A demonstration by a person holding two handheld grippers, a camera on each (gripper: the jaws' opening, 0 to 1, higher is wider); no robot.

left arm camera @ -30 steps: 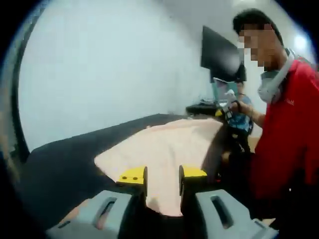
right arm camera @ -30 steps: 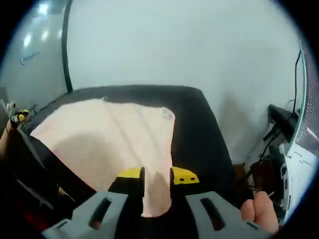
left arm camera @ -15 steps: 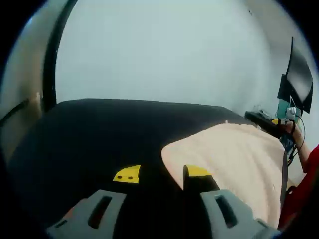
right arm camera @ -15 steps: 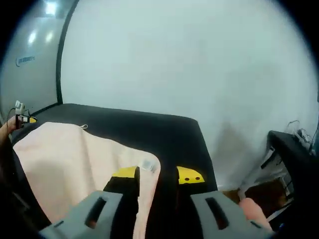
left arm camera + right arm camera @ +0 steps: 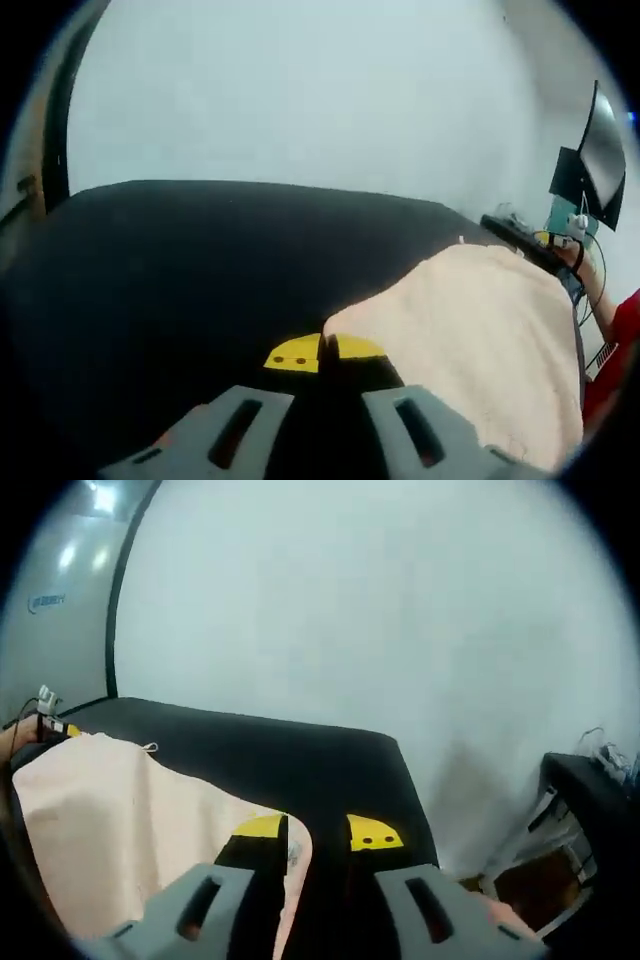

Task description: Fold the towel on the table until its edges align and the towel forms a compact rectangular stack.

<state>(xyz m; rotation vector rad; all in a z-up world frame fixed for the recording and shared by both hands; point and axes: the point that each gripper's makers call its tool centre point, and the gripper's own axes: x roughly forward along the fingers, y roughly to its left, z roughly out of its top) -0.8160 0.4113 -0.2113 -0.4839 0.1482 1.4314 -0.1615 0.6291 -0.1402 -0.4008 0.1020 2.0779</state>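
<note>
A pale peach towel [image 5: 480, 340] lies spread on the black table [image 5: 180, 270]. My left gripper [image 5: 322, 352] has its yellow-tipped jaws pressed together right at the towel's near corner, which runs in between them. In the right gripper view the same towel [image 5: 110, 830] covers the left part of the table [image 5: 300, 765]. My right gripper [image 5: 317, 832] stands open, and the towel's corner with a small label lies in the gap beside its left jaw. The right gripper [image 5: 568, 240] also peeks in at the towel's far edge, and the left gripper [image 5: 45, 720] likewise.
A plain white wall stands behind the table. A dark monitor [image 5: 600, 150] and a cluttered desk are at the right. A person's red sleeve [image 5: 612, 345] shows at the edge. Another dark desk [image 5: 595, 785] stands beyond the table's right side.
The left jaws went from open to shut at the towel corner. Both grippers have dropped to table level at the towel's corners, and the right jaws have narrowed slightly.
</note>
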